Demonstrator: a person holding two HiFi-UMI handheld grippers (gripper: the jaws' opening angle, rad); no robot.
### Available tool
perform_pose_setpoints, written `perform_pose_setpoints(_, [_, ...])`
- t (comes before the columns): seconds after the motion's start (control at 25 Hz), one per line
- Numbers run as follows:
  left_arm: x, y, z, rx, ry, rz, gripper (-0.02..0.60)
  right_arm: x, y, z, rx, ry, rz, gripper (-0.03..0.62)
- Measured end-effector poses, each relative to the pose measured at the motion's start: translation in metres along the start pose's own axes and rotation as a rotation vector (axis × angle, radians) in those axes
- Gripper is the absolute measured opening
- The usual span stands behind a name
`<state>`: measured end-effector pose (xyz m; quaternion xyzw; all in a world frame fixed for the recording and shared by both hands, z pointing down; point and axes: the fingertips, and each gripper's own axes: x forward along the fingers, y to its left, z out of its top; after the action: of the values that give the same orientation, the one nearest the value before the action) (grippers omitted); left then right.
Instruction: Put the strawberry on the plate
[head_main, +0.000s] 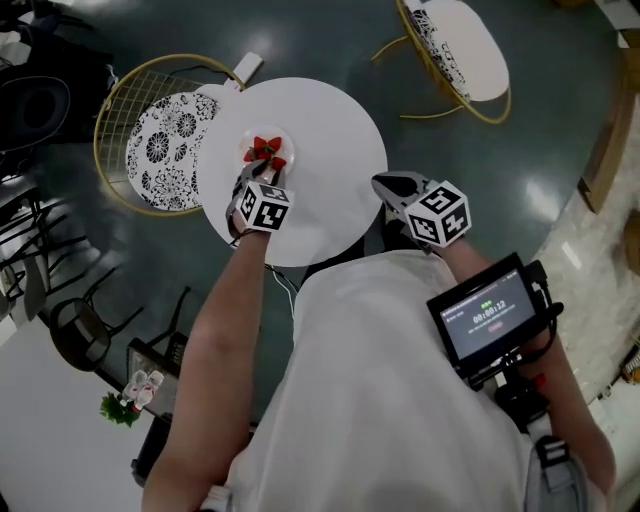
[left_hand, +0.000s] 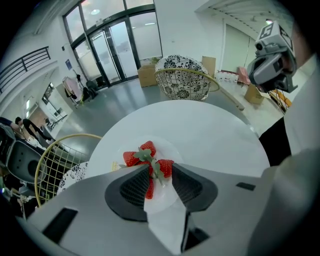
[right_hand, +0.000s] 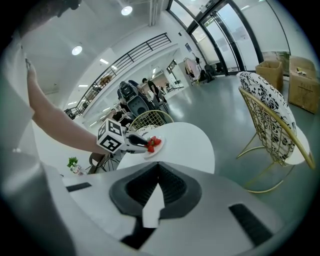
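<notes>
Several red strawberries (head_main: 266, 150) with green leaves lie on a small clear plate (head_main: 288, 140) on the round white table (head_main: 330, 130). My left gripper (head_main: 258, 172) reaches over the plate's near rim. In the left gripper view its jaws (left_hand: 161, 169) stand apart, over the plate (left_hand: 172, 150). One strawberry (left_hand: 149, 188) lies low between them, half hidden by the left pad, with bare plate showing beside it. My right gripper (head_main: 381, 183) hovers at the table's right edge, shut and empty (right_hand: 159, 166). From there I see the left gripper (right_hand: 134, 143) at the plate (right_hand: 156, 150).
A gold wire chair with a patterned cushion (head_main: 165, 150) stands left of the table, and another chair (head_main: 460, 45) stands at the far right. A small white object (head_main: 247, 68) lies at the table's far edge. A screen device (head_main: 490, 315) hangs at the person's chest.
</notes>
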<state>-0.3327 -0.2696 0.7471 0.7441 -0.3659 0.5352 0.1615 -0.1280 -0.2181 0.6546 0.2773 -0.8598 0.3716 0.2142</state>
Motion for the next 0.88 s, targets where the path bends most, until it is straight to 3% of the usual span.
perform_pose_setpoints(0.2, [-0.006,-0.003,-0.006,-0.013,-0.017,0.004,0.121,0.004,0.005,0.000,-0.025,0.012,0.027,0.005])
perform_pose_setpoints(0.28, [-0.006,-0.006,-0.009,-0.022,-0.021,0.003,0.158,0.004,0.005,0.000,-0.037,0.018,0.034,0.005])
perform_pose_setpoints(0.88, [-0.047,-0.019,-0.013,-0.146,-0.133,0.051,0.136,0.003,0.011,0.008,-0.131,0.050,0.077,0.005])
